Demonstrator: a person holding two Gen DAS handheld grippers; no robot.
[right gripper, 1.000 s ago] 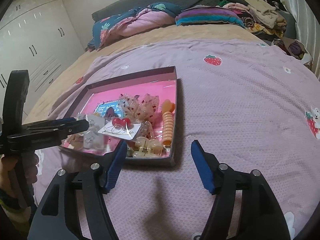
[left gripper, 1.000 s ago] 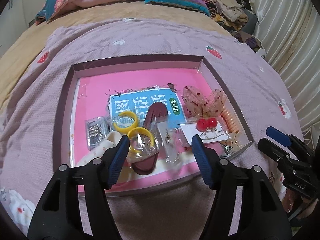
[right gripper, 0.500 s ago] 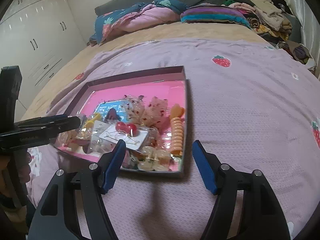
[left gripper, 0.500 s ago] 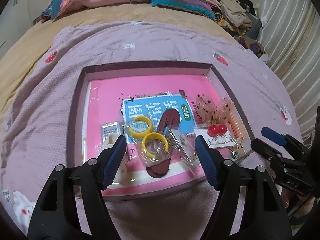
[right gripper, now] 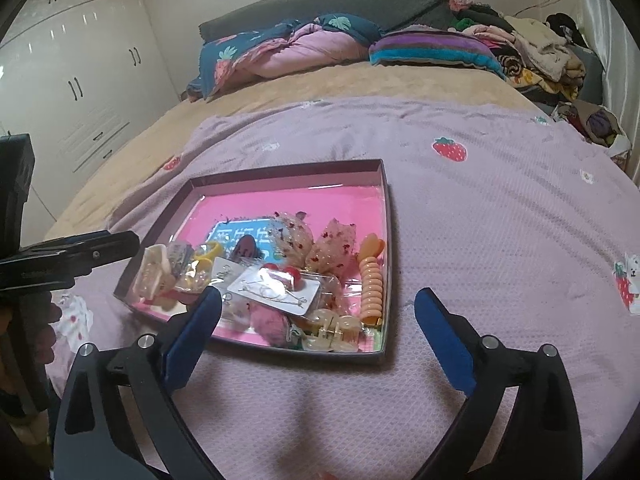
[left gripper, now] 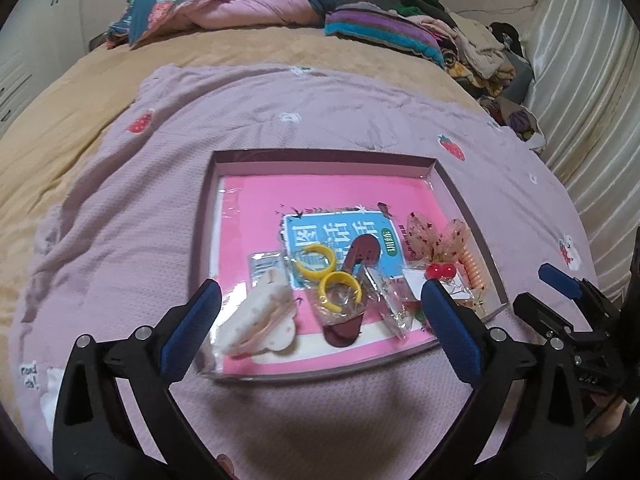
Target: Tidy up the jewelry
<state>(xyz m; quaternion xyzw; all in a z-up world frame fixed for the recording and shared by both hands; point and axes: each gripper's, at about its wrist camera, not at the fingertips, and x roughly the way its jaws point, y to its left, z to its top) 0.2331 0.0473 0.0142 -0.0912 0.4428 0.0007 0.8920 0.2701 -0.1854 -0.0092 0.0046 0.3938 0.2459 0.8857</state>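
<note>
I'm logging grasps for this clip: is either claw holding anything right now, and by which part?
Nothing is held. The left claw and right claw are both open and empty, short of the tray.

Left gripper (left gripper: 320, 320) fingers cover the tray (left gripper: 320, 155) near corners at lower centre. The blue label (left gripper: 340, 236) print is partly covered by yellow hoops (left gripper: 320, 268). Right gripper (left gripper: 560, 304) is cut off at the right edge; small bagged pieces (right gripper: 192, 276) are unreadable.
</note>
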